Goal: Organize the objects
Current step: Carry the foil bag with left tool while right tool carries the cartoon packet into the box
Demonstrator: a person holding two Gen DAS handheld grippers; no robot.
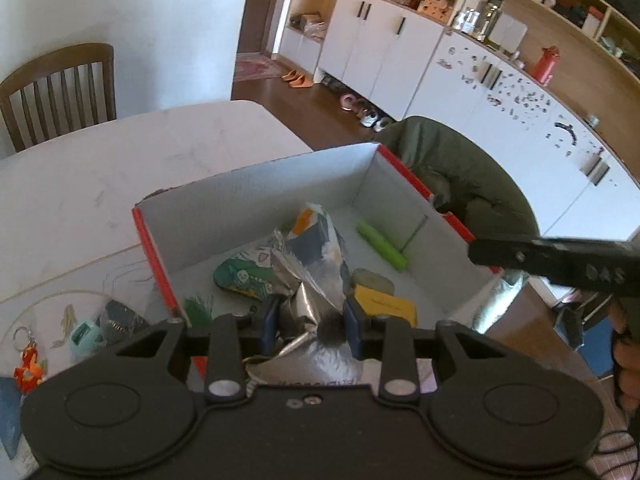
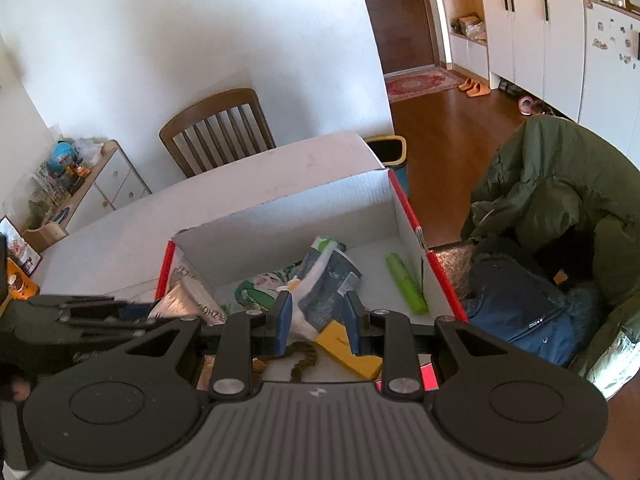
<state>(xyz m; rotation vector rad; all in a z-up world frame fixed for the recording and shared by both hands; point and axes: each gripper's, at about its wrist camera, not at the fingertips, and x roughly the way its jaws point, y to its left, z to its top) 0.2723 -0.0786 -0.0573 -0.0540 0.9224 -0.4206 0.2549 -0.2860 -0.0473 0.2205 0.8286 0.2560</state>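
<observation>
Your left gripper [image 1: 310,322] pinches a silver bag [image 1: 308,304] over the box [image 1: 256,184]. Your right gripper [image 2: 318,322] hangs narrowly parted and empty above the box, where a green tube [image 2: 406,282] and yellow block [image 2: 348,350] lie.

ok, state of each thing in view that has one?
left hand-held gripper: shut on silver foil bag
right hand-held gripper: open, over the box
cardboard box: open, items inside
green tube: lying flat in box
yellow pack: lying in box
</observation>
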